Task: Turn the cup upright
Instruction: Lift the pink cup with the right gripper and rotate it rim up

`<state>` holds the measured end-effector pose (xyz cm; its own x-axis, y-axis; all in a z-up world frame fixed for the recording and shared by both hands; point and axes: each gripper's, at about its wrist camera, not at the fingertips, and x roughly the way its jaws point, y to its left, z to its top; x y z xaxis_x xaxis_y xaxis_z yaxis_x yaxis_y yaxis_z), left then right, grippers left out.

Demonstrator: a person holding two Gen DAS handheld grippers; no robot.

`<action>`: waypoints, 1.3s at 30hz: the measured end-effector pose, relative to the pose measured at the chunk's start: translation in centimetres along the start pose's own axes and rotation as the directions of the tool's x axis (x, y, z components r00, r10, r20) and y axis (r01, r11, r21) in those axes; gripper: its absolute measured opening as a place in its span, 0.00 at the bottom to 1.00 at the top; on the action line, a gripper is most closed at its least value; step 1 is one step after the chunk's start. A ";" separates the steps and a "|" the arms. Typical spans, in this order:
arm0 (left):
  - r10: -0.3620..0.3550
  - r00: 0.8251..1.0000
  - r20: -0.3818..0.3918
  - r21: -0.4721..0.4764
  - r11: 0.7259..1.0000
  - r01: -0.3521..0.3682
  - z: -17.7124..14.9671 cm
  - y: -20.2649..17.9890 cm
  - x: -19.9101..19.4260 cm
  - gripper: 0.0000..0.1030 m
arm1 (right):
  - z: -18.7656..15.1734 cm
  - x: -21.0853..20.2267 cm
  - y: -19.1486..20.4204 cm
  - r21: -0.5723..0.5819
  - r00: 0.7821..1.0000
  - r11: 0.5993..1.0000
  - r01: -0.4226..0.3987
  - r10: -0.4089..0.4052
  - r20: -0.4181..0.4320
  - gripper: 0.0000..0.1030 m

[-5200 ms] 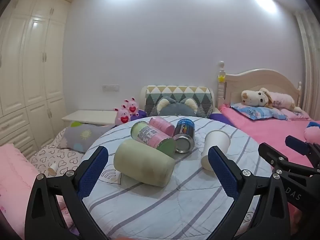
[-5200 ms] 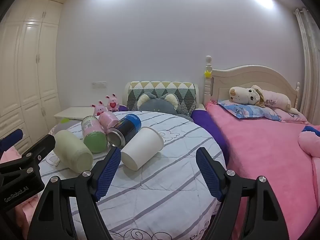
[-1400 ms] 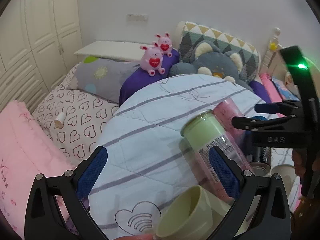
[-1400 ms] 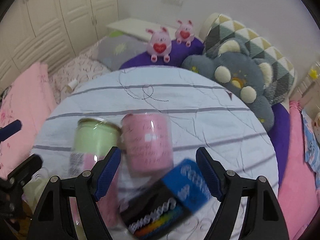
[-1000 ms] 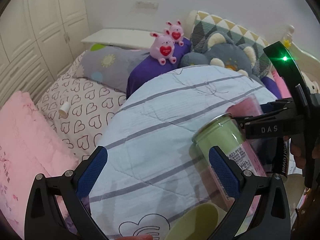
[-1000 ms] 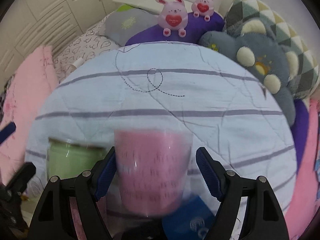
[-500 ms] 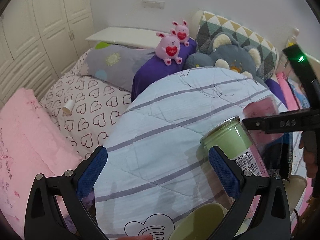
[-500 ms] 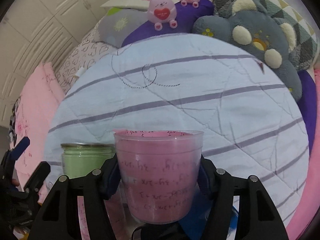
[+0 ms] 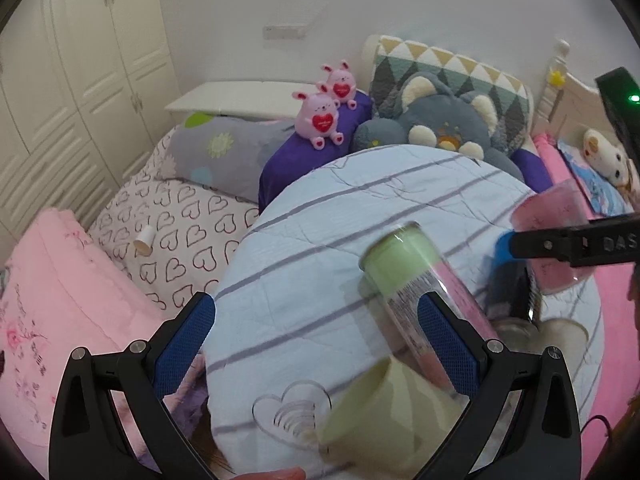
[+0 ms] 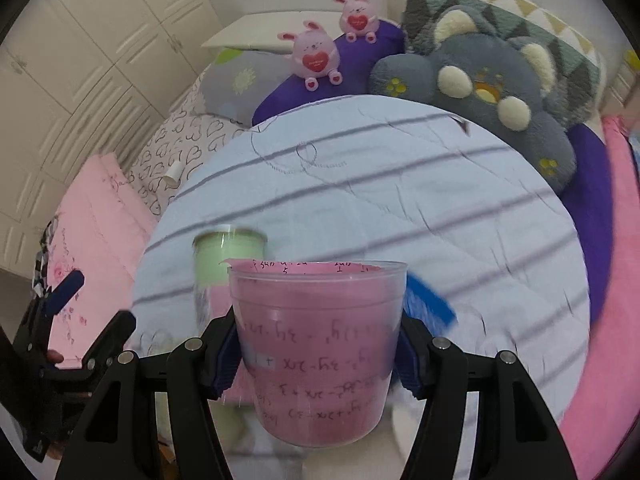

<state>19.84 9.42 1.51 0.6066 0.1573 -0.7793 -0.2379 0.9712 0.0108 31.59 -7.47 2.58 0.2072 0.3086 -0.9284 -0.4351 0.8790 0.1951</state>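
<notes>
Between right claw [image 10: 318, 354] pads, seemingly gripped: pink cup [image 10: 318, 352].

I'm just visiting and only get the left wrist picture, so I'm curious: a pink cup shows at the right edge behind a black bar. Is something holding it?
Observer: Yes. In the right wrist view the right gripper is shut on the pink cup, one finger pressing each side.
Visitor: Which way up is it?
Observer: Wider rim at the top of that view, narrower base at the bottom.
Visitor: Anything written on it?
Observer: Dark handwritten scribbles that appear mirrored and upside down.
Visitor: And my gripper?
Observer: The left gripper is open and holds nothing; the green-capped bottle lies on the striped quilt by its right finger.
</notes>
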 end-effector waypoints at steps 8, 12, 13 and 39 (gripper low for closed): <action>-0.056 0.998 -0.006 0.121 0.991 0.056 -4.1 -2.6 -3.9 0.99 | -8.2 -3.7 0.0 0.115 0.998 0.993 0.013 -0.020 0.057 0.62; -0.094 0.996 -0.012 0.166 0.982 0.094 -6.2 -3.2 -5.0 0.99 | -12.5 -3.9 0.2 0.184 0.998 0.983 0.010 -0.020 0.053 0.62; -0.101 0.995 -0.016 0.174 0.979 0.102 -6.9 -3.2 -5.1 0.99 | -13.2 -3.9 0.3 0.203 0.999 0.979 0.005 -0.016 0.050 0.62; -0.083 0.992 -0.098 0.294 0.950 0.109 -12.9 -3.5 -3.0 0.99 | -19.1 4.3 1.3 0.353 0.994 0.935 -0.038 -0.001 0.111 0.81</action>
<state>9.07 3.28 -4.24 0.5471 0.0578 -0.8350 0.0631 0.9919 0.1099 15.19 -11.98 -7.17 0.3033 0.3459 -0.8879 -0.1054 0.9382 0.3296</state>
